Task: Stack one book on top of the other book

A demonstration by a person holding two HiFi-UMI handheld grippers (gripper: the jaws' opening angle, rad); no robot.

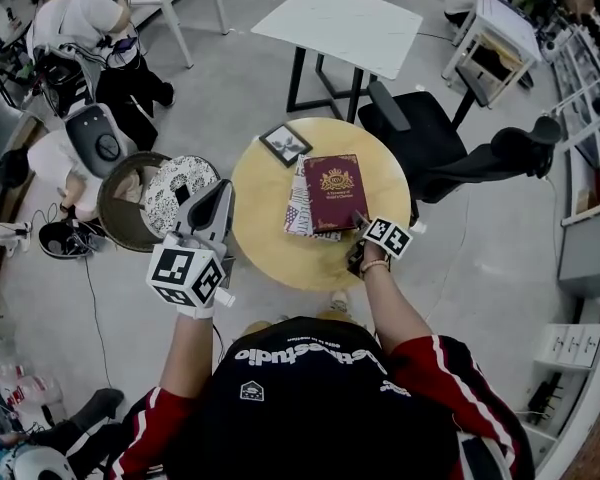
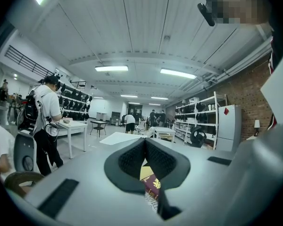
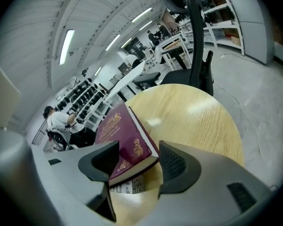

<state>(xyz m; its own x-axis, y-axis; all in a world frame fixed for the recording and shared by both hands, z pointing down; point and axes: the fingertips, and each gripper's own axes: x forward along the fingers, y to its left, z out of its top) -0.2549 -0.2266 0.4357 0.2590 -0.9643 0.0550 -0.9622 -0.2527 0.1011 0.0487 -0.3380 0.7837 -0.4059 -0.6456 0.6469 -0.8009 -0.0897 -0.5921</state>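
A maroon book [image 1: 335, 190] with a gold crest lies on top of a white printed book [image 1: 298, 213] on the round wooden table [image 1: 270, 258]. My right gripper [image 1: 359, 226] is at the maroon book's near right corner. In the right gripper view that corner of the maroon book [image 3: 125, 135] sits between the open jaws of the right gripper [image 3: 139, 149], with a gap to the right pad; the printed book [image 3: 129, 185] shows beneath. My left gripper [image 1: 222, 188] hangs off the table's left edge, shut and empty. Through the left gripper [image 2: 145, 140] I glimpse the maroon book [image 2: 153, 185].
A small framed picture [image 1: 285, 144] lies on the table behind the books. A black office chair [image 1: 430, 138] stands at the back right, a white table [image 1: 345, 23] beyond. A patterned round seat [image 1: 175, 193] and a person [image 1: 90, 28] are at the left.
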